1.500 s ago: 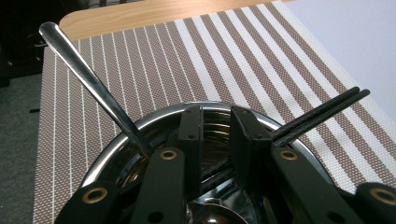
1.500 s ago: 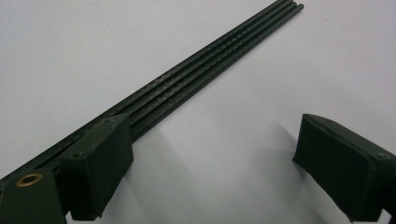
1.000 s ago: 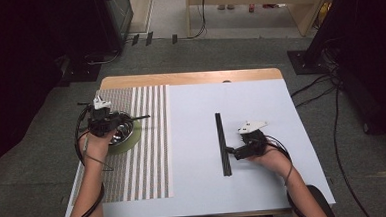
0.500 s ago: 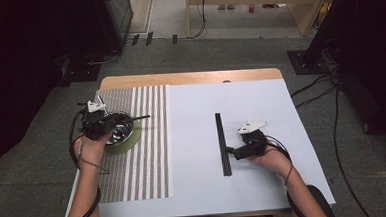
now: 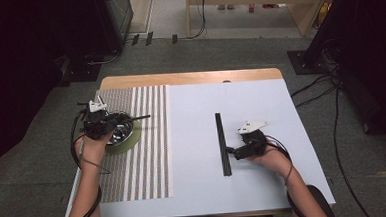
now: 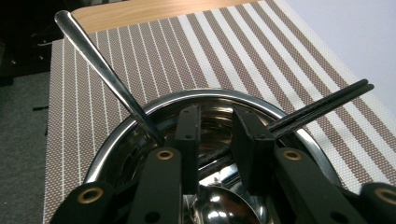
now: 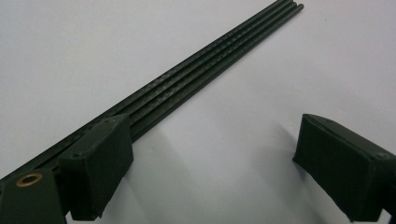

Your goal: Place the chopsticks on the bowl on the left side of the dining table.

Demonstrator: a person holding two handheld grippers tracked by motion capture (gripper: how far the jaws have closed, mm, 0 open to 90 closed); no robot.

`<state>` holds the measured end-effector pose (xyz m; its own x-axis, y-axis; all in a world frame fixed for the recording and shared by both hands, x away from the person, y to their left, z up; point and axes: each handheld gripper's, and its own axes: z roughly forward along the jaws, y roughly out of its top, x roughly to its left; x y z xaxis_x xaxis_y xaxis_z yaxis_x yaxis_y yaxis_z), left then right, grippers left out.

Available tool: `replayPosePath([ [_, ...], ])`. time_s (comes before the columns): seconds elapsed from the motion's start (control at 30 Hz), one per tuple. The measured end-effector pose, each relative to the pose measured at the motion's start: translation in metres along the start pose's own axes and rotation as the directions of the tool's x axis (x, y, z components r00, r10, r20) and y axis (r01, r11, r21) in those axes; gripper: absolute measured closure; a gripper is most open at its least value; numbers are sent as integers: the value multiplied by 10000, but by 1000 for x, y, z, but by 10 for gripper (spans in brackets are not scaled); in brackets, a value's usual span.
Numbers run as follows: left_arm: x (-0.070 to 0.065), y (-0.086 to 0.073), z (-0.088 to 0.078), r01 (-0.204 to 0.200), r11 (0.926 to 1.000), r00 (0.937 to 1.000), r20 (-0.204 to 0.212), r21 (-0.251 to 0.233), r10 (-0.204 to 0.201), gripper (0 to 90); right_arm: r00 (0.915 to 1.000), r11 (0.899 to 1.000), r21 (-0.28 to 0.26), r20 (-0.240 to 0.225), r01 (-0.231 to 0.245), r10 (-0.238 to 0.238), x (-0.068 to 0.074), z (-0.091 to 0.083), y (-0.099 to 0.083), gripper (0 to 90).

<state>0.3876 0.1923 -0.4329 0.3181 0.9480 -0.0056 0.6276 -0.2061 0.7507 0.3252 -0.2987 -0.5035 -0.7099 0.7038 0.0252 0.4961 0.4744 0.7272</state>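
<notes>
My left gripper [image 5: 115, 125] hangs over a steel bowl [image 5: 124, 135] on the striped placemat [image 5: 148, 161]. Seen in the left gripper view, its jaws [image 6: 216, 119] stand a little apart and have just been opening. A pair of black chopsticks [image 6: 322, 105] leans on the bowl's rim [image 6: 215, 92] and crosses the gap between the jaws, and the pads do not press on it. A steel spoon [image 6: 102, 70] leans in the bowl too. My right gripper [image 5: 229, 151] is open on the white table, its jaws [image 7: 210, 140] wide, beside a bundle of black chopsticks [image 7: 205, 70] with nothing between them.
The bowl rests on a round green coaster [image 5: 133, 140]. The bundle of chopsticks [image 5: 223, 142] lies lengthwise in the middle of the white sheet [image 5: 195, 188]. A wooden table edge [image 5: 189, 78] runs along the far side. Cables trail on the floor at the right.
</notes>
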Motion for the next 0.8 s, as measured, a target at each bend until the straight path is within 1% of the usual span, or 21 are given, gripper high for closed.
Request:
replayPosePath([
  [0.1,0,2,-4,95,9998,10000,18,-166,-95,691,10000,10000,5,2,-7,7,0,0,0,109],
  [0.2,-3,4,-8,88,9996,9998,172,-272,-83,658,10000,10000,5,2,-5,5,0,0,0,109],
  [0.3,-8,7,-11,120,9994,9992,397,-310,-107,593,10000,10000,1,2,3,-3,0,0,0,109],
  [0.33,-9,8,-11,186,9993,9986,507,-318,-169,559,10000,10000,0,2,2,-2,0,0,0,109],
  [0.37,-11,8,-12,216,9992,9985,500,-347,-199,519,10000,10000,-2,3,4,-4,0,0,0,109],
  [0.4,-13,9,-13,178,9991,9980,607,-396,-154,483,10000,10000,4,2,-6,6,0,0,0,109],
  [0.47,-17,10,-15,240,9988,9969,756,-434,-207,440,10000,10000,1,4,-3,3,0,0,0,109],
  [0.53,-21,12,-17,164,9988,9966,817,-468,-125,403,10000,10000,-3,0,2,-2,0,0,0,109],
  [0.57,-22,12,-18,110,9989,9962,863,-461,-70,389,10000,10000,-3,1,1,-1,0,0,0,109],
  [0.7,-30,14,-20,183,9990,9931,1169,-414,-133,351,10000,10000,-4,3,2,-2,0,0,0,109],
  [0.8,-36,15,-21,0,9993,9927,1203,-370,44,339,10000,10000,2,2,-9,9,0,0,0,109],
])
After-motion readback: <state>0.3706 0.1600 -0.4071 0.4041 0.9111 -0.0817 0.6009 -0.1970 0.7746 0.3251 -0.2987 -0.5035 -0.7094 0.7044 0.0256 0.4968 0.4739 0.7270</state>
